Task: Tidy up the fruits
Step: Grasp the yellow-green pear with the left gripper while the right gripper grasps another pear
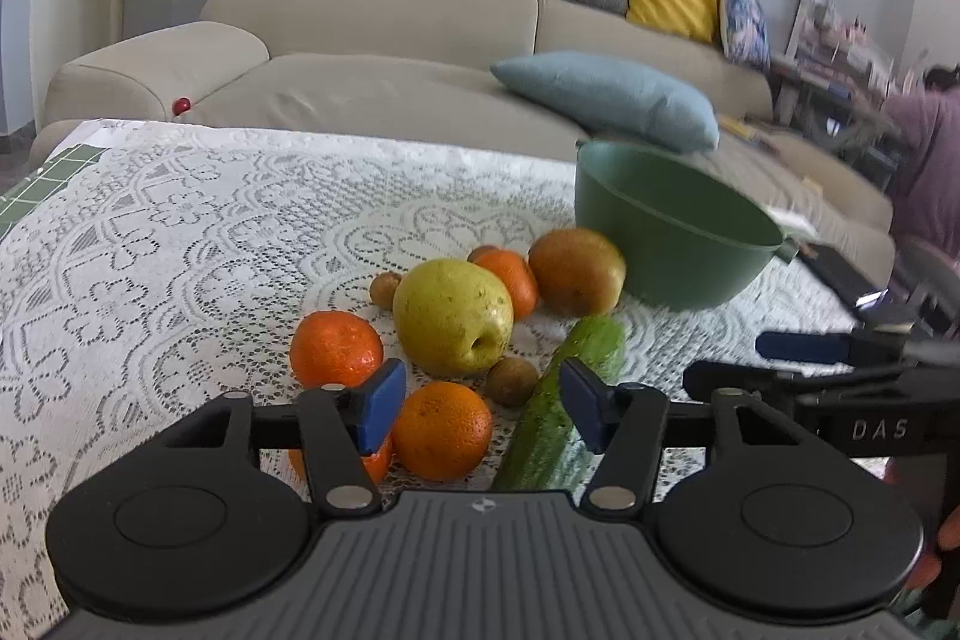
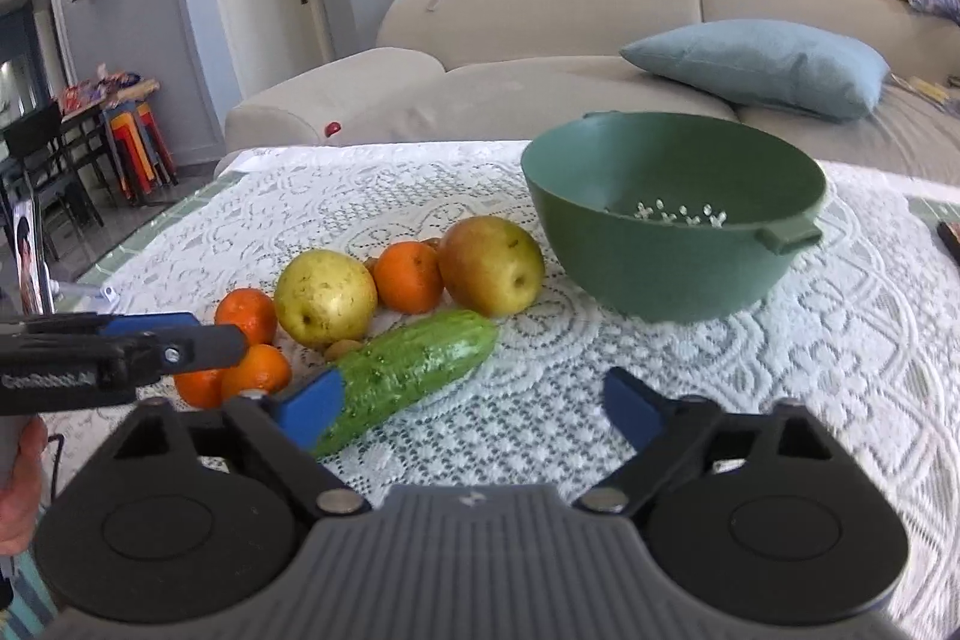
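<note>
Fruits (image 2: pixel 336 295) round, glossy; bumpy cucumber (image 2: pixel 408 370) on lace; both fingers apart, empty.

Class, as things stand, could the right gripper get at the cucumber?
Probably yes. The right gripper is open, and the cucumber lies just ahead on the lace cloth, its near end beside the left pad. Nothing lies on top of it; the green colander stands clear.

Soft, even daylight fills both views, leaving only faint shadows under the fruit. The green colander (image 1: pixel 672 232) and cucumber (image 1: pixel 558 394) smear with motion blur in the left wrist view. Fisheye distortion bends the sofa (image 2: pixel 540 22) and darkens all 4 corners.
</note>
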